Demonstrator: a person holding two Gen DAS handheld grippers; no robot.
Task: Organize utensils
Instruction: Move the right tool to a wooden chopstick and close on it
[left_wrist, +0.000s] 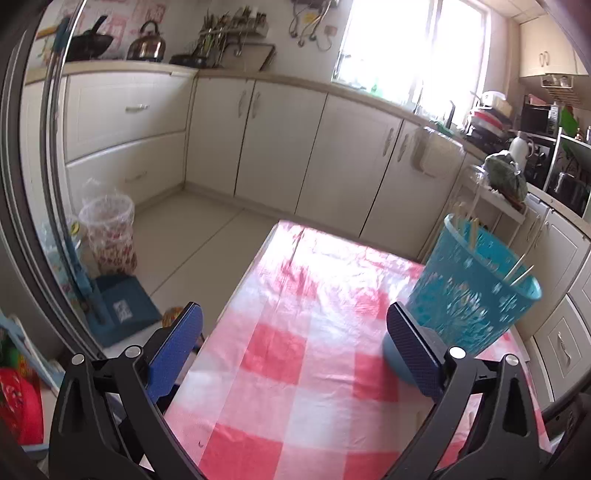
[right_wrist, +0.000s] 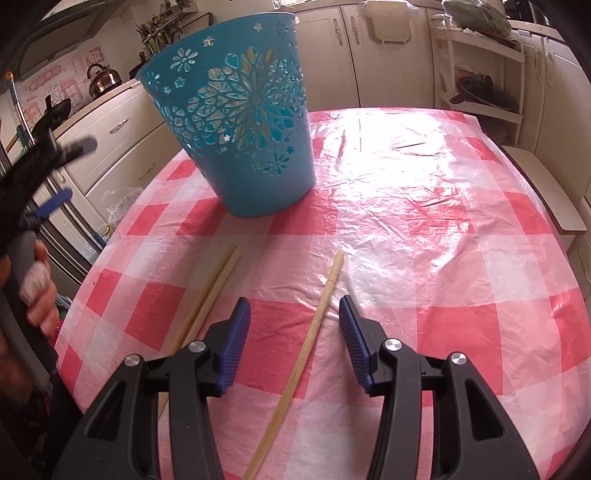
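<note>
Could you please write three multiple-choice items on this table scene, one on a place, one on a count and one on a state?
1. Where does the blue basket stand?
A. on the checked tablecloth
B. on the floor
C. on the counter

2. How many chopsticks lie on the cloth in the right wrist view?
A. one
B. three
C. five

3. How is the right hand-held gripper?
A. shut on a chopstick
B. open, with a chopstick between its fingers
C. shut on the basket rim

Key: 1 A, its base sits on the cloth. 2 B, a pair of chopsticks plus a single chopstick. 3 B, both pads stand clear of the single chopstick.
</note>
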